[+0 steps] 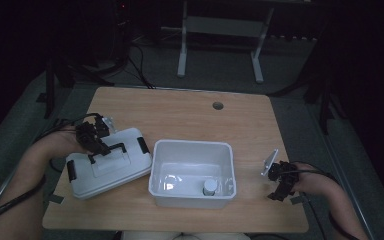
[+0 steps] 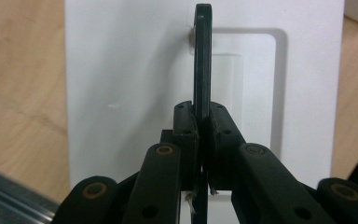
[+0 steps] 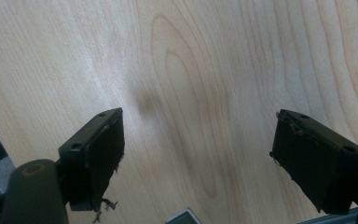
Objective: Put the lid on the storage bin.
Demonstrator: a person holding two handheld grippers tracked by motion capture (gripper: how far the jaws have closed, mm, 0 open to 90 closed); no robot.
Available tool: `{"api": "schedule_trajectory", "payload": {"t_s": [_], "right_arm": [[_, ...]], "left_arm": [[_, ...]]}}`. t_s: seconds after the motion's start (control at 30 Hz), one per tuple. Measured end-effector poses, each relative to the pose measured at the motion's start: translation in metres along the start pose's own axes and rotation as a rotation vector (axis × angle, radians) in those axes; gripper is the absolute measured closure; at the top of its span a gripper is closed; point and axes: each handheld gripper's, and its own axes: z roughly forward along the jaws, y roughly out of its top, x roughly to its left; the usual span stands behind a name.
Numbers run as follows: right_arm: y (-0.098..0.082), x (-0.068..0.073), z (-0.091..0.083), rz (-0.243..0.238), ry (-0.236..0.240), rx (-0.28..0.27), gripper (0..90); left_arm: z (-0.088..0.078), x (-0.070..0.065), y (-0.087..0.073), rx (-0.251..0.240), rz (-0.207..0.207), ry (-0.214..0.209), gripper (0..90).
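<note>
A white lid [image 1: 109, 167] with black side clips lies on the wooden table [image 1: 190, 112], left of an open white bin [image 1: 192, 173]. Its black handle [image 2: 202, 60] stands upright, and my left gripper [image 1: 100, 147] is shut on that handle. In the left gripper view the jaws pinch the handle's thin bar from both sides above the lid [image 2: 121, 84]. A small jar with a pale cap [image 1: 209, 187] stands inside the bin near its front right corner. My right gripper [image 1: 281, 187] hovers over the table to the right of the bin; its pads [image 3: 100, 154] stand wide open over bare wood [image 3: 191, 70].
A round cable hole [image 1: 218, 105] sits near the table's far edge. A white desk frame [image 1: 220, 45] stands on the dark floor beyond the table. Cables trail from both grippers off the table's sides.
</note>
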Motion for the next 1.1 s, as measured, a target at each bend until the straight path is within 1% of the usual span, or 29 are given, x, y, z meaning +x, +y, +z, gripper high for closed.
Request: {"api": "schedule_trajectory", "payload": {"t_s": [0.1,0.27,0.3,0.53,0.63,0.7,0.73,0.83,0.9,0.93,1.1], "right_arm": [[0.0,0.001,-0.001,0.0,0.001,-0.01,16.5],[-0.001,0.002,-0.003,0.005,-0.002,-0.017,16.5],[-0.001,0.002,-0.003,0.007,-0.001,-0.017,16.5],[-0.001,0.003,-0.005,0.009,0.005,-0.015,16.5],[-0.001,0.003,-0.006,0.01,0.005,-0.017,16.5],[-0.001,0.003,-0.006,0.013,0.005,-0.018,16.6],[-0.001,0.003,-0.006,0.014,0.004,-0.017,16.5],[-0.001,0.004,-0.007,0.01,0.006,-0.025,16.5],[0.0,0.003,-0.007,0.01,0.006,-0.025,16.5],[0.0,0.004,-0.007,0.012,0.004,-0.025,16.6],[0.001,0.005,-0.01,0.006,0.0,-0.029,16.6]], "left_arm": [[-0.022,-0.006,-0.001,-0.012,0.012,0.015,83.3],[-0.053,-0.016,0.004,-0.053,0.052,0.046,83.3],[-0.058,-0.018,0.006,-0.056,0.061,0.047,83.3],[-0.085,-0.027,0.019,-0.076,0.093,0.07,83.3],[-0.096,-0.028,0.021,-0.084,0.098,0.08,83.3],[-0.105,-0.03,0.022,-0.097,0.097,0.088,83.3],[-0.11,-0.031,0.023,-0.106,0.1,0.085,83.3],[-0.118,-0.034,0.028,-0.122,0.117,0.094,83.4],[-0.121,-0.036,0.032,-0.142,0.126,0.09,83.3],[-0.122,-0.037,0.036,-0.15,0.135,0.08,83.4],[-0.12,-0.044,0.051,-0.163,0.179,0.071,83.4]]}}
